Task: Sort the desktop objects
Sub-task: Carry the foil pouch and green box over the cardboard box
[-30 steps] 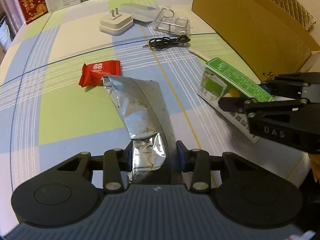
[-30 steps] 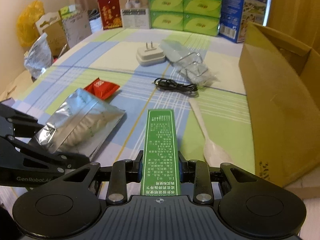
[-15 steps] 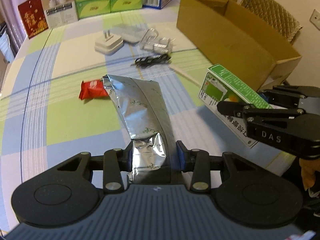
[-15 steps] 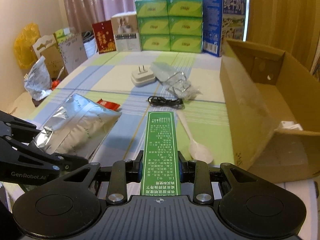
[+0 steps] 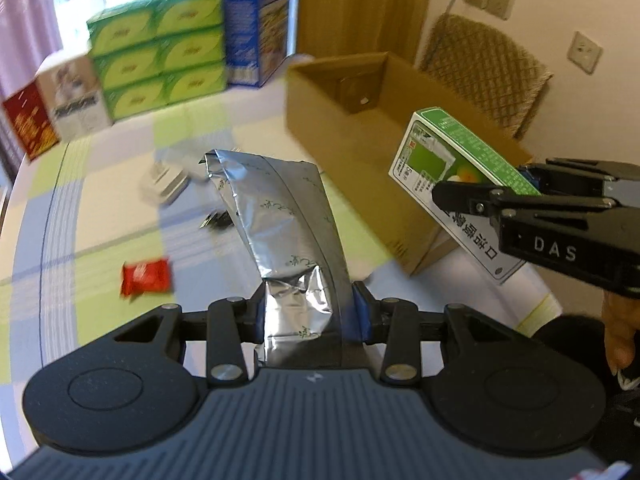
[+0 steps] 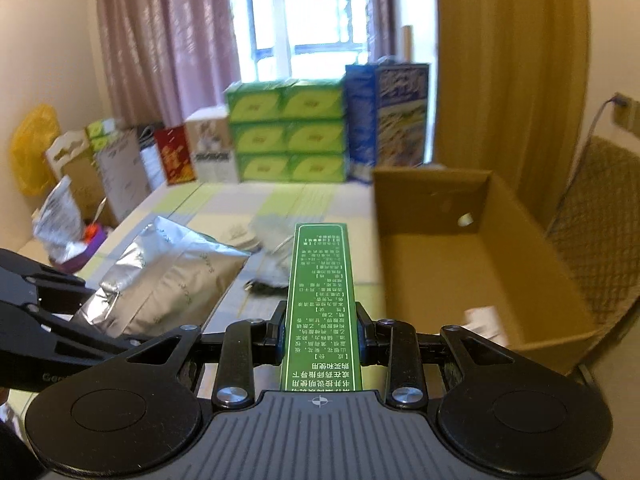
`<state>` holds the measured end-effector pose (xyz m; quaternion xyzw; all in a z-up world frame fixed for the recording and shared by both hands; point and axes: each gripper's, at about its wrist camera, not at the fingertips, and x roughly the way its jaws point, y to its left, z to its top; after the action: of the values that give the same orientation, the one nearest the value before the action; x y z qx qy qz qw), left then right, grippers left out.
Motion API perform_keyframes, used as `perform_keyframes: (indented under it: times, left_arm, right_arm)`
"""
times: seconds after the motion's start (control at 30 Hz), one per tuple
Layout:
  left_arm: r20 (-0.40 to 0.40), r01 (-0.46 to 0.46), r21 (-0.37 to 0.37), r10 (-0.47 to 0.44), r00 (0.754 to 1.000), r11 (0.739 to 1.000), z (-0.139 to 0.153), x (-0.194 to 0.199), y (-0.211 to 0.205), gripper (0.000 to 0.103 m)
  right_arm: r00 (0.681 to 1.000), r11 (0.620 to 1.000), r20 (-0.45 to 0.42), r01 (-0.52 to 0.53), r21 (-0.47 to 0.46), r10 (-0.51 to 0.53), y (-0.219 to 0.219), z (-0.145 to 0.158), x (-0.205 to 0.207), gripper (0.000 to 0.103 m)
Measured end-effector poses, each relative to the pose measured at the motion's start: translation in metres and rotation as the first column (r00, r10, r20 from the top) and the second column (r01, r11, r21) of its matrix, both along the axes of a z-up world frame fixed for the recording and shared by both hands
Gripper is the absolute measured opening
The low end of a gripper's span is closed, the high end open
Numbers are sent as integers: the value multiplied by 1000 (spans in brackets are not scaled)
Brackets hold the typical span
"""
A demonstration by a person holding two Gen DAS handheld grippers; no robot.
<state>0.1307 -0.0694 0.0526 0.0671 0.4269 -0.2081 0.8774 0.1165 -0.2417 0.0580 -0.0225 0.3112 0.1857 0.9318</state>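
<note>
My left gripper (image 5: 308, 314) is shut on a silver foil pouch (image 5: 280, 220), held up above the checked tablecloth. My right gripper (image 6: 320, 330) is shut on a green and white medicine box (image 6: 320, 296), lifted near the open cardboard box (image 6: 472, 264). In the left wrist view the right gripper (image 5: 516, 192) shows at the right, holding the medicine box (image 5: 444, 168) in front of the cardboard box (image 5: 360, 140). The right wrist view has the foil pouch (image 6: 168, 280) at the left. Something white (image 6: 484, 320) lies inside the cardboard box.
On the cloth lie a red snack packet (image 5: 146, 278), a white plug adapter (image 5: 166, 182) and a black cable (image 5: 218, 220). Green tissue boxes (image 6: 286, 136) and a blue carton (image 6: 386, 120) line the far edge. A woven chair (image 5: 484, 72) stands behind the cardboard box.
Both grippers have risen and tilted up with their loads; the table has dropped lower in view and the cardboard box now fills more of the right side.
</note>
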Motion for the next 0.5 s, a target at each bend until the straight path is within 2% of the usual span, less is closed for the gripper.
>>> perform_keyframes:
  times: [0.23, 0.5]
  left_arm:
    - [33, 72, -28, -72, 997, 997, 24, 15, -54, 35]
    - [20, 108, -51, -108, 994, 993, 28, 36, -97, 35]
  right_arm:
    - [997, 997, 28, 78, -29, -77, -48, 22, 15, 28]
    - [991, 989, 33, 132, -60, -130, -88, 23, 32, 28]
